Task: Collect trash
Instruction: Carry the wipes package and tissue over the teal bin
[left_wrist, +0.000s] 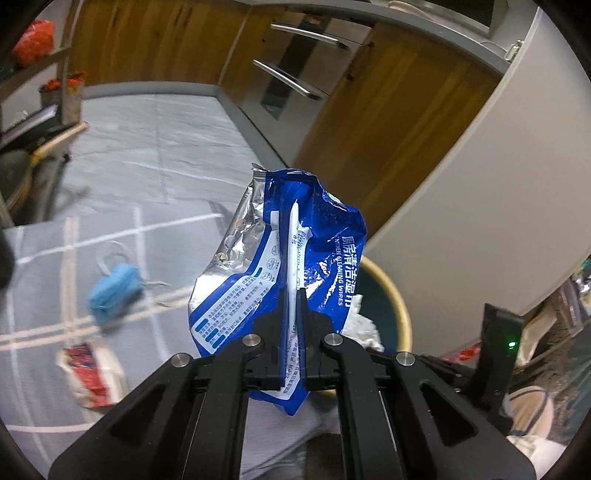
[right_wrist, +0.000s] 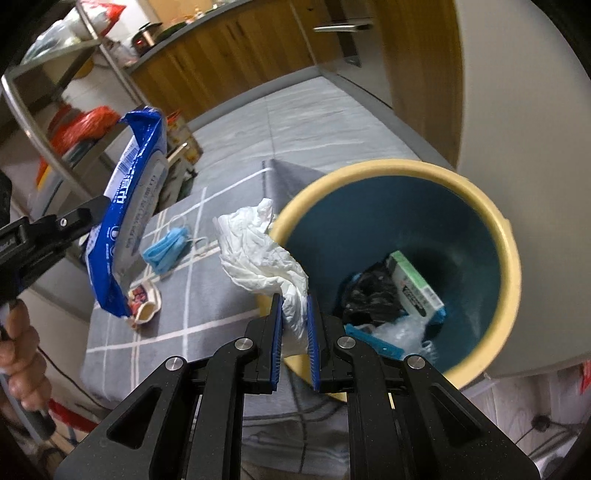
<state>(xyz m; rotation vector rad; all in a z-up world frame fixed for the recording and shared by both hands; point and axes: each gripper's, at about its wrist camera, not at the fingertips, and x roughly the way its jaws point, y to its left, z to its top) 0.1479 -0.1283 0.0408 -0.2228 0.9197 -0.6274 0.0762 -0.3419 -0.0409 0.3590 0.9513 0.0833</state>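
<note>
Two pieces are gripped: left gripper (left_wrist: 291, 295) clamps the wipes packet (left_wrist: 291, 236), right gripper (right_wrist: 295, 314) clamps tissue (right_wrist: 258, 251) beside the bin (right_wrist: 509, 266); mask (right_wrist: 166, 249) and wrapper (right_wrist: 142, 299) wait at left.

wipes pack (left_wrist: 295, 258): blue, white print, silver inside | tissue (right_wrist: 262, 251): white | bin (right_wrist: 511, 258): cream rim, teal inside | mask (right_wrist: 166, 249) left of bin: light blue | mat (right_wrist: 221, 295): grey, white grid

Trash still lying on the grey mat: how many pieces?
2: a blue face mask mid-mat, and a red-and-white wrapper nearer the mat's edge. The held packet may hide more.
</note>
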